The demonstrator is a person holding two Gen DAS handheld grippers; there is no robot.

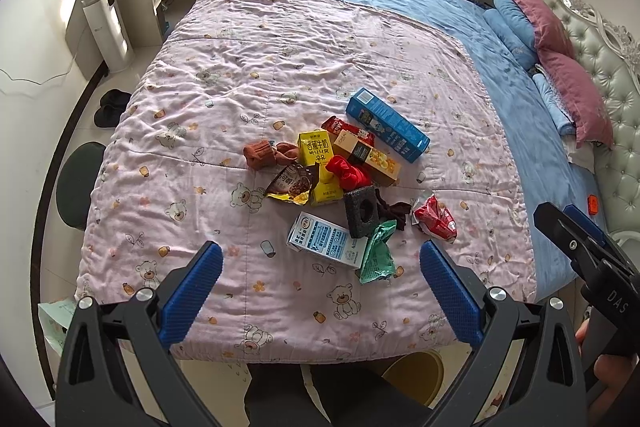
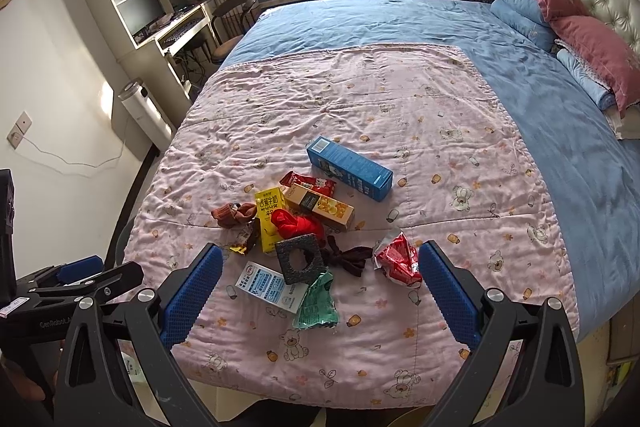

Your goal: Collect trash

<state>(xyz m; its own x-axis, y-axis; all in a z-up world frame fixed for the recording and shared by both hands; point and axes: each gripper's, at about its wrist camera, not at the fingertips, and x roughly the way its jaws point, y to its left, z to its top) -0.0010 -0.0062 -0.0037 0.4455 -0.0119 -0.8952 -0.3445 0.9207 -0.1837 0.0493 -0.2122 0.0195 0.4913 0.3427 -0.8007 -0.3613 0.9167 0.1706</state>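
A heap of trash lies on the pink bear-print quilt [image 1: 224, 99]: a long blue box [image 1: 386, 125], a yellow milk carton [image 1: 318, 163], an orange-and-black box [image 1: 366, 157], a white-blue carton [image 1: 326, 241], a green wrapper [image 1: 378, 259], a red wrapper [image 1: 436, 219], a black foam square [image 1: 362, 213] and a brown snack bag [image 1: 290, 185]. Brown socks [image 1: 270, 153], red cloth [image 1: 348, 175] and a dark sock [image 1: 394, 211] lie among them. My left gripper [image 1: 320, 267] hangs open above the quilt's near edge. My right gripper [image 2: 320, 267] is open too, short of the foam square [image 2: 300, 259].
A yellow bin [image 1: 416, 371] stands on the floor under the bed's near edge. A dark stool [image 1: 78, 183] and slippers [image 1: 110, 107] are at the left. Pillows [image 1: 560, 59] and a padded headboard [image 1: 612, 75] are at the right, a desk [image 2: 180, 27] beyond.
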